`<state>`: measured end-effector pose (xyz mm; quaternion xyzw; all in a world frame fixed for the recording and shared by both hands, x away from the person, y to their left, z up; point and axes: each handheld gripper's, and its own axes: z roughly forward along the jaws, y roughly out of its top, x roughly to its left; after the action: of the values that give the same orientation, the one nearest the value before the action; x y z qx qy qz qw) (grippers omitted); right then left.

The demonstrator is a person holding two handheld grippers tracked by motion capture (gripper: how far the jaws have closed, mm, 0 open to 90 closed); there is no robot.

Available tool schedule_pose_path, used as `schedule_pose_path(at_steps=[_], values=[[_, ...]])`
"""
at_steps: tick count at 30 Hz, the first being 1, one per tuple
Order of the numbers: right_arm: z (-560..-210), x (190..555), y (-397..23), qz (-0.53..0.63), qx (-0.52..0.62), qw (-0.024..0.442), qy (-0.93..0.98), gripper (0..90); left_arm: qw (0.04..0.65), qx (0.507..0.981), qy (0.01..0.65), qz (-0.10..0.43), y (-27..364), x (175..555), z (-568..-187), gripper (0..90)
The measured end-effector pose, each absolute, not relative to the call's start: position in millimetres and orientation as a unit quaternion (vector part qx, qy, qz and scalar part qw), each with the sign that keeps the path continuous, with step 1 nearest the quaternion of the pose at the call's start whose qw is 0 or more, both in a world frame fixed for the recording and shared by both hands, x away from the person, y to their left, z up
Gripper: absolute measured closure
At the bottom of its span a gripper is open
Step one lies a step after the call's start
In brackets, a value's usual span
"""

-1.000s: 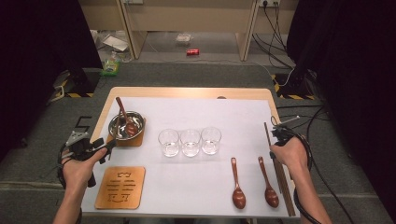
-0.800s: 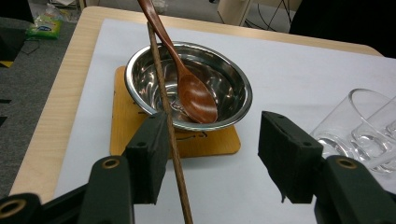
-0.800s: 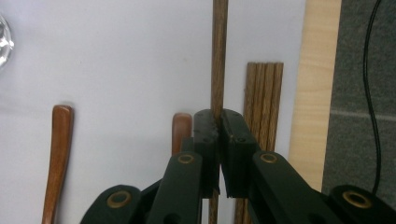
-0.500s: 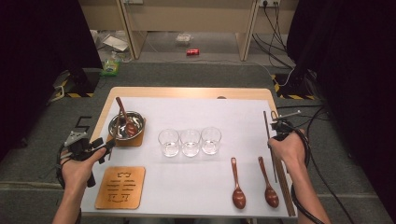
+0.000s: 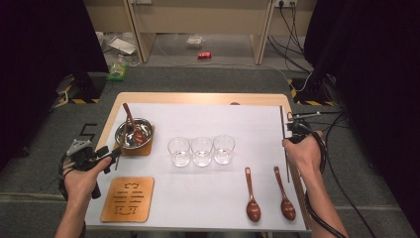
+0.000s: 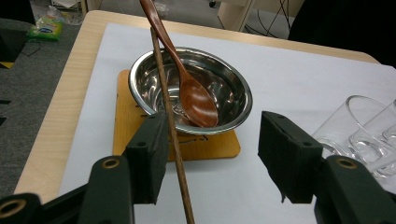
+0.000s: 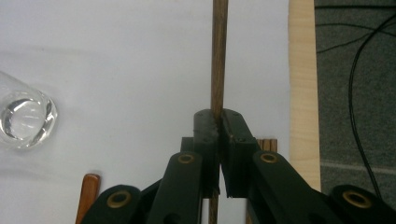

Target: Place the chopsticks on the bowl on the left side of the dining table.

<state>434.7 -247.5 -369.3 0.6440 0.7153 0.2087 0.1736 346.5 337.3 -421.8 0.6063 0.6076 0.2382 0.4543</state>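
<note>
We see the right gripper (image 7: 218,122) with its jaws pinched tight on a thin wooden chopstick (image 7: 218,56) near the table's (image 5: 198,98) right edge. The left gripper's (image 6: 212,154) jaws stand wide, another chopstick (image 6: 169,121) against one pad, before the steel bowl (image 6: 233,91) holding a wooden spoon (image 6: 196,95).
</note>
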Motion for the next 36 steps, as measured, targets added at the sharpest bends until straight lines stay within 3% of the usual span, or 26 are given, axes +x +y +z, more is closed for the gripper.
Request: schedule_pose_path(at_steps=[36], values=[[-345,449,-219,0.320,0.612,0.262,0.674,85.9,0.464,0.605,0.603,0.234,334,346,-420,42.7]])
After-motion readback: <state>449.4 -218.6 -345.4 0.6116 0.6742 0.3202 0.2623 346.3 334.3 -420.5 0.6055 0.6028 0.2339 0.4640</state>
